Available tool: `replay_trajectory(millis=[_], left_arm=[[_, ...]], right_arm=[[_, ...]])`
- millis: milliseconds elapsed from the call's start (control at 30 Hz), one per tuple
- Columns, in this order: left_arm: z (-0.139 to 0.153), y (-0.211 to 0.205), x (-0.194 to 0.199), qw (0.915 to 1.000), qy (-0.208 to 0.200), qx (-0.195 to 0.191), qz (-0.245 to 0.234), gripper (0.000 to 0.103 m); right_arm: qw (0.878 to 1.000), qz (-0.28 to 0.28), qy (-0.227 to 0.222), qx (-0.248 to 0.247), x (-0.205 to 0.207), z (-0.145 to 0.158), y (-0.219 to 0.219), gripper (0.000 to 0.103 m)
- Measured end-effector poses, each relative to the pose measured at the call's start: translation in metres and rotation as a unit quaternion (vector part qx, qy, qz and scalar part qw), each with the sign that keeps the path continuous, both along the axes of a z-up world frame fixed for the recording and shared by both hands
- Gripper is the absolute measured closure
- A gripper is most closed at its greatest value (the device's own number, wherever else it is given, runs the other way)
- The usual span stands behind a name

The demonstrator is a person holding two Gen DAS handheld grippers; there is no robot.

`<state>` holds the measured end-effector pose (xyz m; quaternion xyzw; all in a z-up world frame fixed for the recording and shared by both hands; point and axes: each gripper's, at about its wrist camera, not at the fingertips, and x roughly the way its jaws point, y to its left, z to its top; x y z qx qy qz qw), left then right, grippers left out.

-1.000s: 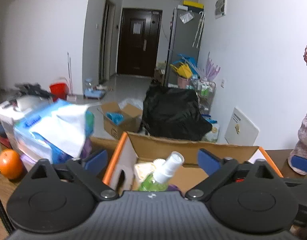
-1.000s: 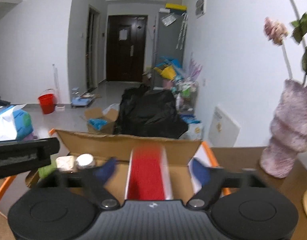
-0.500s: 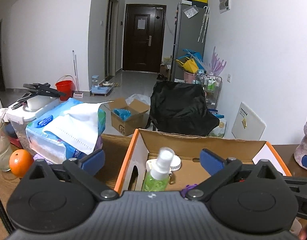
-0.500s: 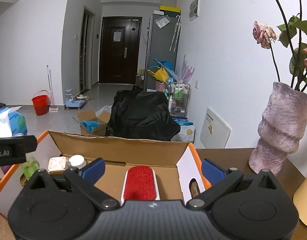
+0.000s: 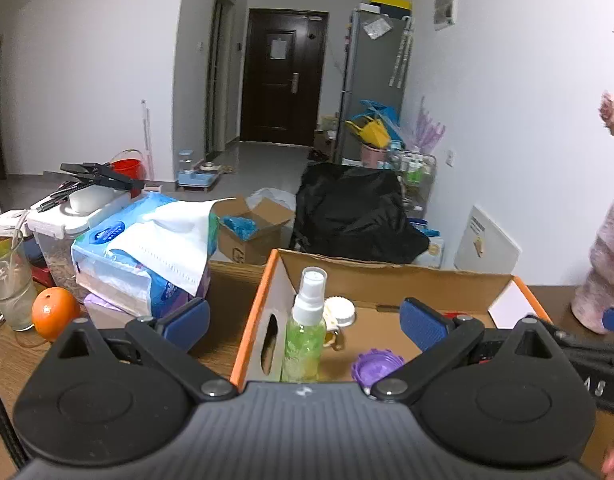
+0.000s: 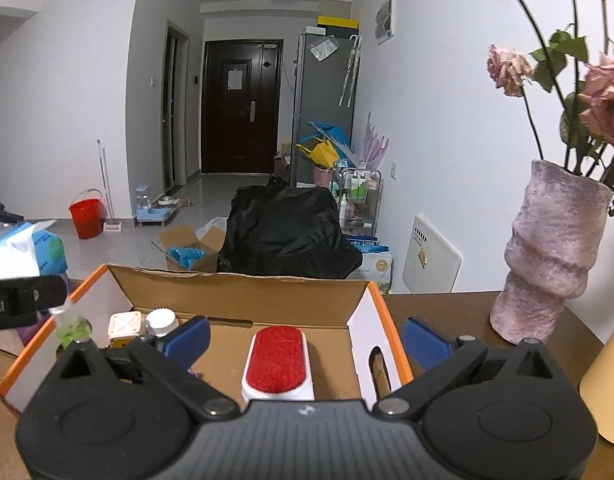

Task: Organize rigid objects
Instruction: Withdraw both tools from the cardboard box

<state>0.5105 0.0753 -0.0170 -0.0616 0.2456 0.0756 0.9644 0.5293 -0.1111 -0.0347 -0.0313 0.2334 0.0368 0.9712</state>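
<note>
Right wrist: right tool [image 6: 305, 338] spread, empty; red lint brush [image 6: 275, 362] in box [image 6: 243, 292] between fingers.

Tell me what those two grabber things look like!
Both look alike. The left gripper and right gripper each have a dark grey ribbed body with a tiny white logo, two round black discs, black angled links with silver pivot pins, and blue textured pads on the fingers. In the right wrist view, white letters mark the left gripper's side.
</note>
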Motion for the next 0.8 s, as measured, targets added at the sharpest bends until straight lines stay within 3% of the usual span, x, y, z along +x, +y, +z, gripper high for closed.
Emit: replay_trajectory(millis=[400, 800], left_arm=[[0.008, -0.01, -0.057, 0.9999, -0.009, 0.003, -0.014, 0.0], [0.023, -0.02, -0.141, 0.9995, -0.024, 0.018, -0.001, 0.0]], right_arm=[[0.999, 0.0, -0.018, 0.037, -0.049, 0.017, -0.026, 0.0], [0.997, 0.021, -0.053, 0.05, -0.138, 0.036, -0.038, 0.0]])
